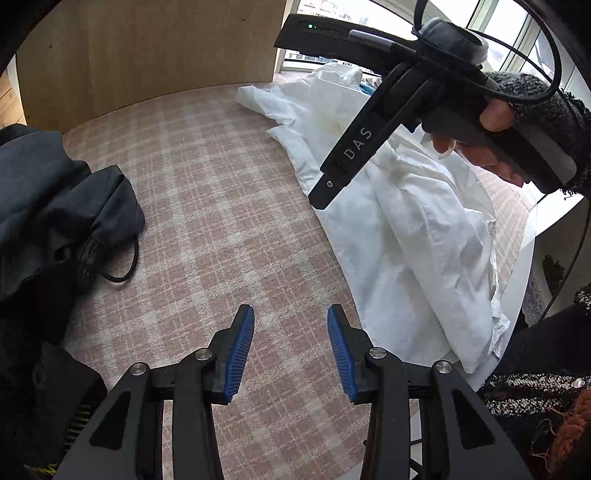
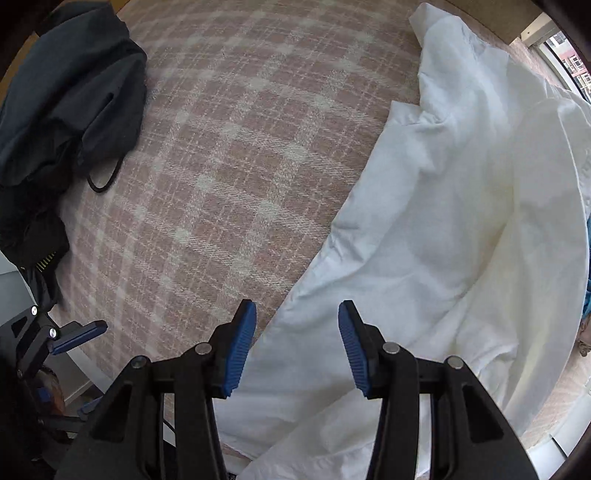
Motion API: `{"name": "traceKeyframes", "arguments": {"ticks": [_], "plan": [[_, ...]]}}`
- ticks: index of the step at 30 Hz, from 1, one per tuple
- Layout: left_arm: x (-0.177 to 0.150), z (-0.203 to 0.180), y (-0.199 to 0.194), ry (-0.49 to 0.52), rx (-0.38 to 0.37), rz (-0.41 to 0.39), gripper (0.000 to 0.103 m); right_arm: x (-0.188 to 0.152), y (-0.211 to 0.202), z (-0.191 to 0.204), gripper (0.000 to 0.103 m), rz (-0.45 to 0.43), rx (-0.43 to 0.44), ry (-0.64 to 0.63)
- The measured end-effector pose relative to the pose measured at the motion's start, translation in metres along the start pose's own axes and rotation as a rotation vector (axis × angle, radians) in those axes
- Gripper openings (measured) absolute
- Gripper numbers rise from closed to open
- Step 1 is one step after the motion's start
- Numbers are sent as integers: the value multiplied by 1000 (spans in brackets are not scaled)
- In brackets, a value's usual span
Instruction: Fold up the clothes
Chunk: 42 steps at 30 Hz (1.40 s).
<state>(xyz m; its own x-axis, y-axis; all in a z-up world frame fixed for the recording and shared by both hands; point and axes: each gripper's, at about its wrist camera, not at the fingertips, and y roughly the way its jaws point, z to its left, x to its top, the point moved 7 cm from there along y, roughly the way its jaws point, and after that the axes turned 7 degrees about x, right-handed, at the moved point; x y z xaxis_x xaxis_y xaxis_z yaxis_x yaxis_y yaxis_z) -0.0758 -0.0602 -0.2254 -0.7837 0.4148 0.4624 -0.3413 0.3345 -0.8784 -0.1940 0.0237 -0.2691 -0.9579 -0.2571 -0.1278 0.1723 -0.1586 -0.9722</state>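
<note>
A crumpled white garment (image 1: 413, 229) lies on the right side of the pink plaid cloth (image 1: 221, 206). My left gripper (image 1: 291, 314) hovers over bare plaid just left of the garment's edge, open, with nothing between its blue pads. A hand holds my right gripper (image 1: 325, 192) pointing down over the garment. In the right wrist view the right gripper (image 2: 297, 310) stands open above the white garment's (image 2: 443, 221) lower left edge, its pads clear of the cloth. One of the left gripper's blue-padded fingers (image 2: 79, 335) shows at the lower left.
A dark grey garment with a cord loop (image 1: 66, 206) is heaped at the left edge of the plaid, also seen as the dark heap (image 2: 66, 99). A wooden panel (image 1: 147, 48) stands behind. Windows (image 1: 498, 26) are at the far right. A knitted sleeve (image 1: 543, 103) covers the hand.
</note>
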Motion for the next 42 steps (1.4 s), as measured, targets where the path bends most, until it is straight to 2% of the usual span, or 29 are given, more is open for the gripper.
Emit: {"name": "traceKeyframes", "arguments": {"ticks": [3,7,8,9,10,12,14,22,24,27,30,32,33,34,36,39,42], "plan": [[-5,4,-3,9,4,-8,38,-9,13,2,46,37,-19,-3],[-5,7,-10,26,-2,-31,38,-18,10,3,43,-13,-21,-52],[-4,9,-12,28,-2,-36,38,-21,9,3,39,-19,-30,-78],[-3,10,-12,31,-3,-40,38,-24,8,2,26,-25,-32,-99],[-1,10,-12,35,-4,-43,38,-26,6,0,7,-28,-7,-97],[3,11,-9,47,3,-45,38,-31,0,-10,6,-37,75,-39],[8,12,-4,53,-1,-41,38,-36,-14,-21,5,-74,114,-5],[30,-4,25,43,-74,-9,39,-81,-78,-77,5,-198,166,64],[38,-14,35,34,-100,0,39,-76,-93,-103,4,-223,164,84],[51,-31,52,31,-127,18,39,-76,-105,-138,4,-251,168,120],[63,-46,71,24,-150,39,40,-81,-116,-150,5,-282,182,148],[67,-48,75,-2,-162,46,40,-83,-116,-130,8,-271,234,129],[66,-48,73,-19,-177,43,40,-83,-112,-115,18,-258,246,104],[64,-45,68,-32,-177,37,40,-80,-104,-99,32,-245,240,76],[54,-37,57,-37,-152,32,40,-63,-82,-72,44,-211,199,45],[34,-21,40,-12,-71,45,40,-36,-48,-34,44,-156,146,8],[15,-7,31,9,-5,67,40,-23,-13,-20,44,-62,153,29]]}}
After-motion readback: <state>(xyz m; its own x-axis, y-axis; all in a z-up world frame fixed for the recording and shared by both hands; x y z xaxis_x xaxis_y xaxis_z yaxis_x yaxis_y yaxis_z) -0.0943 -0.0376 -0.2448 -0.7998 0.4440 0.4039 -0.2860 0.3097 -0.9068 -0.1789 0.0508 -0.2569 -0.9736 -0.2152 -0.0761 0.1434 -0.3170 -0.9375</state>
